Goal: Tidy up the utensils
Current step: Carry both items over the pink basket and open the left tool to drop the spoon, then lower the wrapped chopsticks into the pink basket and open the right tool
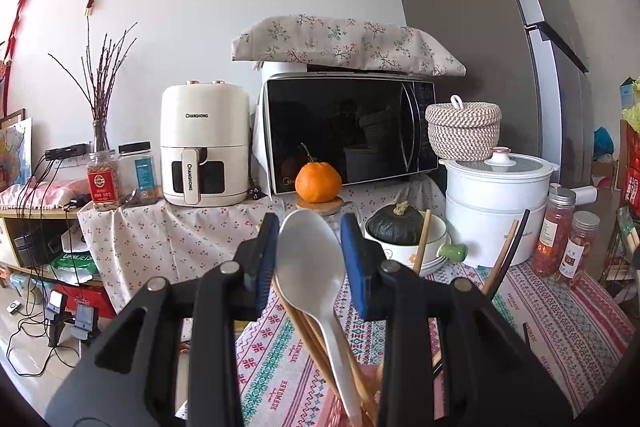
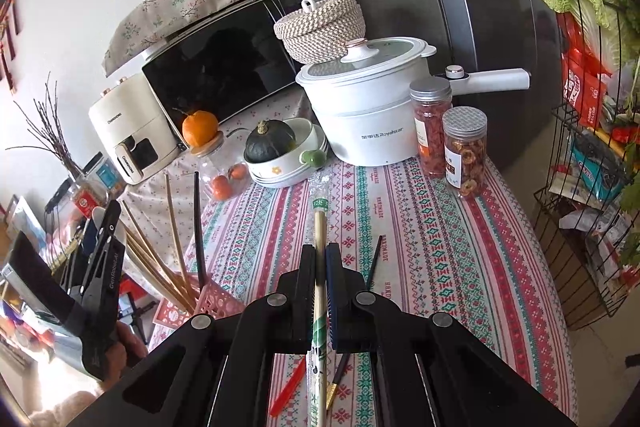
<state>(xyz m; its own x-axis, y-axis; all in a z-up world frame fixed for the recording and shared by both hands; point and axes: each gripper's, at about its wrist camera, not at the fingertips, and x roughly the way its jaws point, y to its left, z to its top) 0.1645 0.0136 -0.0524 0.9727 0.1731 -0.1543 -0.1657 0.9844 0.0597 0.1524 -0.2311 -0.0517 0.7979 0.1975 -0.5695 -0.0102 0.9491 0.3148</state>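
In the left wrist view my left gripper is open, its blue pads either side of the bowl of a white spoon without touching it. The spoon stands among several wooden chopsticks in a holder below. In the right wrist view my right gripper is shut on a pair of plastic-wrapped wooden chopsticks, held above the patterned tablecloth. The pink utensil holder stands at the table's left edge with chopsticks in it. The left gripper is beside it.
A black chopstick, a red utensil and a dark gold-tipped one lie on the cloth. Behind stand stacked bowls with a squash, a white pot, two jars, a microwave and an orange. A wire rack stands right.
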